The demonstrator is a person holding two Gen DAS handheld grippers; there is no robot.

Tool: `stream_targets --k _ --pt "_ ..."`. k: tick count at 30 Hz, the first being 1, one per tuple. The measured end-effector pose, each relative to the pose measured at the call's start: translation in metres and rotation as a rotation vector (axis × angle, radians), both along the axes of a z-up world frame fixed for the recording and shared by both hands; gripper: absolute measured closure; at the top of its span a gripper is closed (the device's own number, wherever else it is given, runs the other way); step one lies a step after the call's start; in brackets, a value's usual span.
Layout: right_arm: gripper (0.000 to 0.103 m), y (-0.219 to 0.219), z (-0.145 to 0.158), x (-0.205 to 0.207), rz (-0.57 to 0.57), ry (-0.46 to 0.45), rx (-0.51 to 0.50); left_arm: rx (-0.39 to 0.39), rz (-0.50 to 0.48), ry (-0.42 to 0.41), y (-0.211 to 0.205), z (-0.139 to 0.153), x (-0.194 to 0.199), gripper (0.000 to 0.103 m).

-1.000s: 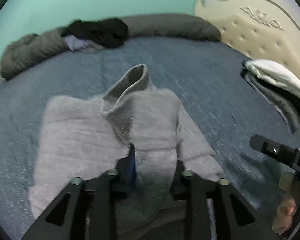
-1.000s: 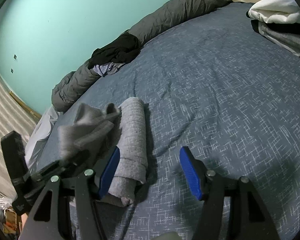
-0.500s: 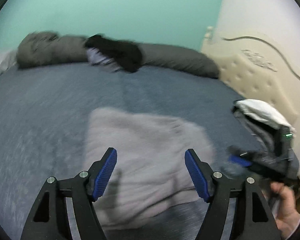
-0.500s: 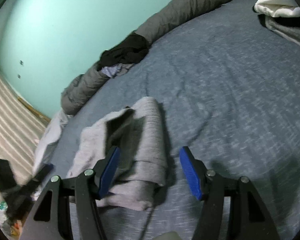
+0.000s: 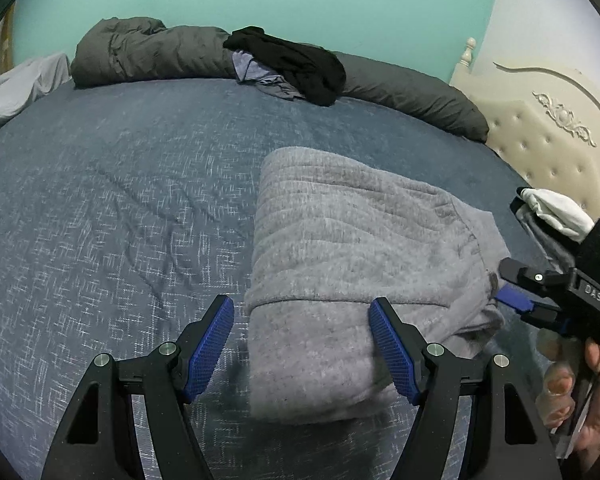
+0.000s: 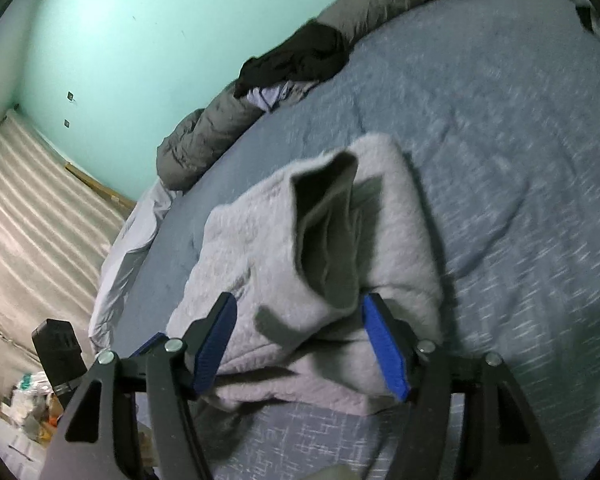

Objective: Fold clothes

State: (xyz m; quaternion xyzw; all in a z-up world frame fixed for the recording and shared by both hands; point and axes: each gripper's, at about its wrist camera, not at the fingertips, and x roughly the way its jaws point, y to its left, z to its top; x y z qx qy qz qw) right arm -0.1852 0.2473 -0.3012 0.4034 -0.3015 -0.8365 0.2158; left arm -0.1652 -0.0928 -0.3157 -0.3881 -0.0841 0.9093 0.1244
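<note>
A light grey fleece garment (image 5: pixel 352 256) lies folded on the blue bedspread (image 5: pixel 120 208). My left gripper (image 5: pixel 302 348) is open, its blue pads either side of the near left corner of the fold, holding nothing. In the left wrist view the right gripper (image 5: pixel 512 298) reaches in from the right at the garment's right edge, held by a hand (image 5: pixel 580 396). In the right wrist view the garment (image 6: pixel 284 272) has a raised dark-lined flap (image 6: pixel 328 232), and my right gripper (image 6: pixel 298 344) stands open around its near edge.
A rolled dark grey duvet (image 5: pixel 160 52) lines the far side of the bed, with black and lilac clothes (image 5: pixel 288 60) heaped on it. A white and grey stack of folded clothes (image 5: pixel 552 212) sits by the cream tufted headboard (image 5: pixel 548 132). The teal wall is behind.
My left gripper let go of the grey flap it held a second ago and now stands open at the fold's corner. The right gripper moved in over the garment's edge.
</note>
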Motion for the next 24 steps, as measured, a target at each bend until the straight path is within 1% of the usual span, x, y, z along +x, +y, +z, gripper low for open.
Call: stream_targets --k 1,2,4,6,11,13,15,17,20,21,22,24 --pt "0.075 0.0 -0.003 -0.001 0.001 -0.014 -0.006 0.001 -0.003 -0.004 0.0 -0.001 0.001 0.029" --pt "0.078 0.0 -0.006 -0.001 0.0 -0.026 -0.014 0.001 -0.005 -0.007 -0.001 -0.002 0.002 0.029" --pt "0.092 0.004 -0.009 -0.001 -0.024 -0.041 -0.032 0.003 -0.011 -0.014 -0.002 -0.004 0.004 0.029" --pt "0.094 0.011 -0.008 0.0 -0.054 -0.048 -0.045 0.003 -0.016 -0.02 -0.002 -0.006 0.005 0.029" --pt "0.097 0.026 0.008 0.01 -0.145 0.02 0.015 -0.005 -0.028 -0.029 0.002 -0.007 0.005 0.029" --pt "0.097 0.029 0.007 0.008 -0.145 0.024 0.039 -0.009 -0.033 -0.032 0.004 -0.008 0.006 0.029" --pt "0.097 0.029 -0.012 0.001 -0.105 -0.045 0.015 -0.012 -0.038 -0.036 0.005 -0.008 0.006 0.029" --pt "0.097 0.029 -0.023 0.0 -0.121 -0.086 0.028 -0.01 -0.04 -0.043 0.006 -0.01 0.006 0.029" --pt "0.096 0.026 -0.018 -0.002 -0.124 -0.072 0.087 -0.008 -0.041 -0.054 0.008 -0.013 0.006 0.029" --pt "0.095 0.026 -0.015 -0.002 -0.129 -0.063 0.097 -0.014 -0.044 -0.054 0.009 -0.013 0.006 0.029" --pt "0.092 0.027 -0.012 -0.002 -0.135 -0.054 0.106 -0.018 -0.047 -0.053 0.01 -0.013 0.006 0.029" --pt "0.09 0.031 -0.007 -0.001 -0.149 -0.032 0.095 -0.019 -0.051 -0.055 0.01 -0.012 0.006 0.029"
